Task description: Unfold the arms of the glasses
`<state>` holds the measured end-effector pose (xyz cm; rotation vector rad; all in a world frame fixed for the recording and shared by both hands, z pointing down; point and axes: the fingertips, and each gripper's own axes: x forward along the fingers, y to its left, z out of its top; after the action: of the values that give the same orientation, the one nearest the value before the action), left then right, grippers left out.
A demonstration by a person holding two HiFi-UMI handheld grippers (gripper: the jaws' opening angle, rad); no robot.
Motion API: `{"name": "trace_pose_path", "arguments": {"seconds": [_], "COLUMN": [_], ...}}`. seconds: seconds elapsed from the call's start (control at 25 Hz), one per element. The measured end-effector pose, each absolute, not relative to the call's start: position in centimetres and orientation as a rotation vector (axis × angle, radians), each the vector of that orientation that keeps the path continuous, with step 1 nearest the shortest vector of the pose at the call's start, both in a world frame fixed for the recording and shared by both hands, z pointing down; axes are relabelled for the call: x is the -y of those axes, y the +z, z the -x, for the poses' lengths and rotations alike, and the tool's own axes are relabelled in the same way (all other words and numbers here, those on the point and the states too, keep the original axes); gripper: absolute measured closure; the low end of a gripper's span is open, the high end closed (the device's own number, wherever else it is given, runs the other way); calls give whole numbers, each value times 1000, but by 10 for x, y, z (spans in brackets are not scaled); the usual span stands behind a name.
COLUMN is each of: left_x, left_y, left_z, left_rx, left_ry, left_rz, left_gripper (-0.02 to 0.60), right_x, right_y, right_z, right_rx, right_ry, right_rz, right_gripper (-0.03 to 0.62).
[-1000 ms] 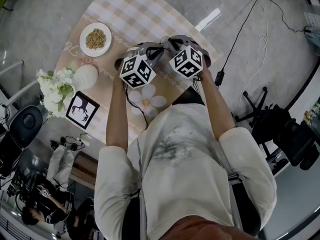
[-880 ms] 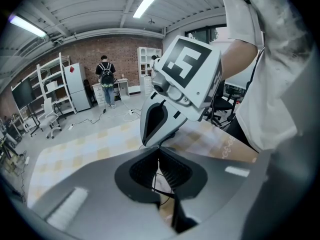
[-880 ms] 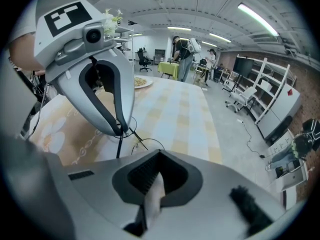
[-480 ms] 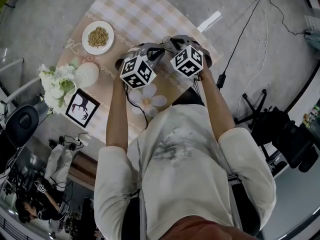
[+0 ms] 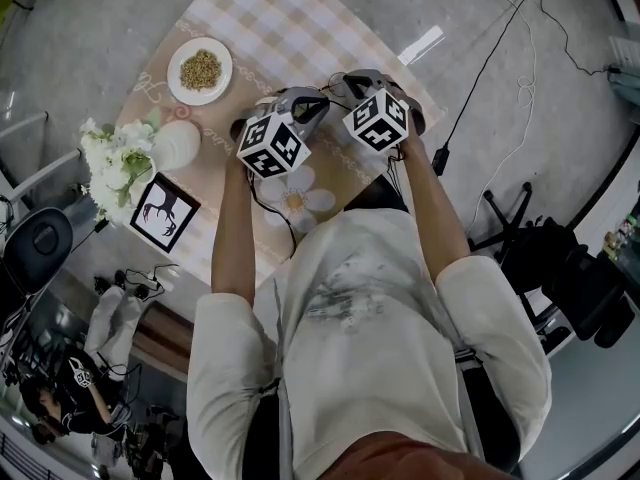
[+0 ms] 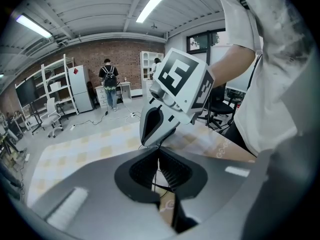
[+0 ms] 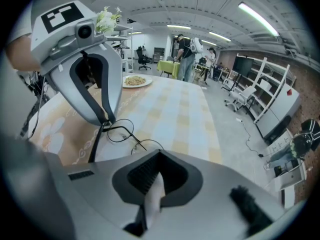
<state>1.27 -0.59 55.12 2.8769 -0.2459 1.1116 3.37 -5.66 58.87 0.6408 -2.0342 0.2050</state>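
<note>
Thin wire-rimmed glasses (image 7: 124, 132) with round lenses lie low over the checked tablecloth (image 7: 165, 109). In the head view the grippers hide them. My left gripper (image 7: 106, 120) is shut on the frame by one lens, and a dark arm (image 7: 95, 145) hangs down from there. In the left gripper view a thin wire runs between its jaws (image 6: 159, 166). My right gripper (image 7: 157, 176) is shut with a pale strip (image 7: 152, 196) in its jaws, seemingly the end of the other arm. Its tips (image 6: 159, 145) nearly touch the left jaws. The two marker cubes (image 5: 273, 143) sit side by side.
A plate of food (image 5: 200, 70), a white vase (image 5: 178, 146) with flowers (image 5: 115, 163) and a small framed picture (image 5: 163, 213) stand on the table's left part. A cable (image 5: 480, 78) and an office chair (image 5: 545, 243) are on the floor to the right. People stand far back (image 6: 109, 79).
</note>
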Motion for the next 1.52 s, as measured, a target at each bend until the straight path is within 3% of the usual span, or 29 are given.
{"name": "trace_pose_path", "arguments": {"seconds": [1.52], "left_x": [18], "left_y": [526], "left_z": [43], "left_rx": [678], "left_ry": [770], "left_rz": [-2749], "left_gripper": [565], "right_x": [56], "right_y": [590], "right_z": [-32], "right_rx": [1988], "right_ry": [107], "right_rz": [-662], "right_gripper": [579]}}
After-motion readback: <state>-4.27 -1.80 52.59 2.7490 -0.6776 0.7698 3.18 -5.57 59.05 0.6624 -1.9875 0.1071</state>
